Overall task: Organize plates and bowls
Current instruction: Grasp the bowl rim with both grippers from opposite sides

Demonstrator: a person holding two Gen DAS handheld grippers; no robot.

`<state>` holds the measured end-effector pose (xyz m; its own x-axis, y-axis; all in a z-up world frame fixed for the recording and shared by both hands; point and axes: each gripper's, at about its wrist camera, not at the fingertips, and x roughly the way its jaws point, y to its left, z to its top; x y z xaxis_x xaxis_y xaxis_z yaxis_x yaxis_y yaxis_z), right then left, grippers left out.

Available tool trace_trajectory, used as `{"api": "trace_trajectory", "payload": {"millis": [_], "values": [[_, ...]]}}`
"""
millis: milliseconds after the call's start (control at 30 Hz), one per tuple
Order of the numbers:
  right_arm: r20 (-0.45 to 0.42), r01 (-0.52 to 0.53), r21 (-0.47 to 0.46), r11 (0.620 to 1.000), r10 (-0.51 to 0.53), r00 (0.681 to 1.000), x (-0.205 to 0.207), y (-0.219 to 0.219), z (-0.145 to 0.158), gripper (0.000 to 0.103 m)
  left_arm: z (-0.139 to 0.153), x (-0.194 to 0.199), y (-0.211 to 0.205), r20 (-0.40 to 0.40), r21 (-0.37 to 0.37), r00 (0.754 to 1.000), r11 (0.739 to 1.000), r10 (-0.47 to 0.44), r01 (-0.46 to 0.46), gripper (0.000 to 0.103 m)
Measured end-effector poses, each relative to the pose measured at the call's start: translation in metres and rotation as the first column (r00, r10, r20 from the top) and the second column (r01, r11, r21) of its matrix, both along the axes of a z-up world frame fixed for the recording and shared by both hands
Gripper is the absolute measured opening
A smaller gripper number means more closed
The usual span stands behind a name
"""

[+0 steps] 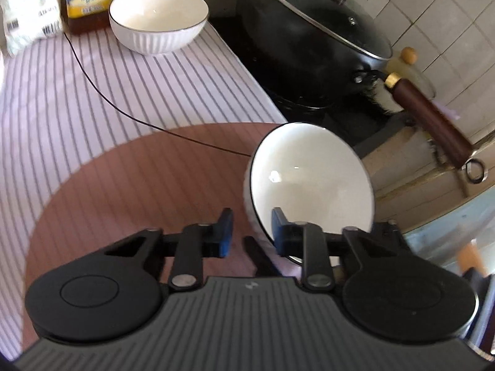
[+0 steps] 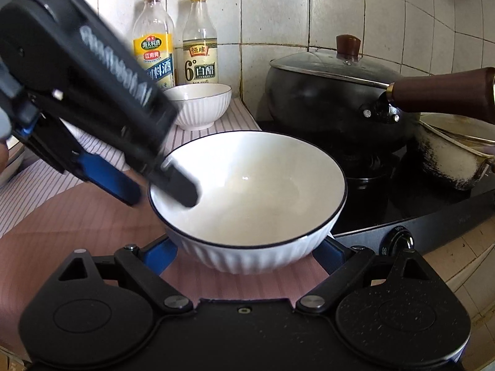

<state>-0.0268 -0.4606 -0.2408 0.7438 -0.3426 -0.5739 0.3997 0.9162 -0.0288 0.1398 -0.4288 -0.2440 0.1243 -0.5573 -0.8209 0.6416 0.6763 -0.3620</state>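
Note:
A white ribbed bowl with a dark rim (image 2: 247, 198) sits on the striped cloth between the wide-spread fingers of my right gripper (image 2: 250, 252), whose jaws stand on either side of its base. My left gripper (image 1: 252, 232) straddles the same bowl's rim (image 1: 309, 179) at its left side, one finger inside (image 2: 179, 185), one outside (image 2: 114, 182); its jaws stand a little apart. A second white ribbed bowl (image 1: 157, 18) stands at the back by the bottles, also seen in the right wrist view (image 2: 201, 105).
Two bottles (image 2: 154, 40) (image 2: 199, 40) and a white bag (image 1: 27, 9) stand at the back. A black lidded pan (image 2: 334, 92) with a wooden handle sits on the stove to the right, an old pot (image 2: 448, 157) beside it. A thin black cord (image 1: 92, 83) crosses the cloth.

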Motion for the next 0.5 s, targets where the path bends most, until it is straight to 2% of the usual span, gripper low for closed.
{"api": "trace_trajectory", "payload": {"millis": [67, 200, 500], "values": [[0.006, 0.009, 0.004, 1.0, -0.009, 1.0, 0.0011, -0.0005, -0.0002, 0.096, 0.0009, -0.0014, -0.0007, 0.0, -0.003, 1.0, 1.0, -0.01, 0.01, 0.016], [0.029, 0.028, 0.035, 0.999, -0.029, 0.999, 0.0001, -0.0023, 0.0013, 0.096, 0.0023, -0.0045, -0.0017, 0.019, 0.002, 1.0, 1.0, -0.009, 0.009, 0.015], [0.032, 0.02, 0.079, 0.997, -0.023, 0.999, -0.0004, -0.0011, 0.0043, 0.096, 0.0074, -0.0056, 0.0057, 0.005, 0.032, 1.0, 0.999, 0.012, -0.012, 0.015]]}}
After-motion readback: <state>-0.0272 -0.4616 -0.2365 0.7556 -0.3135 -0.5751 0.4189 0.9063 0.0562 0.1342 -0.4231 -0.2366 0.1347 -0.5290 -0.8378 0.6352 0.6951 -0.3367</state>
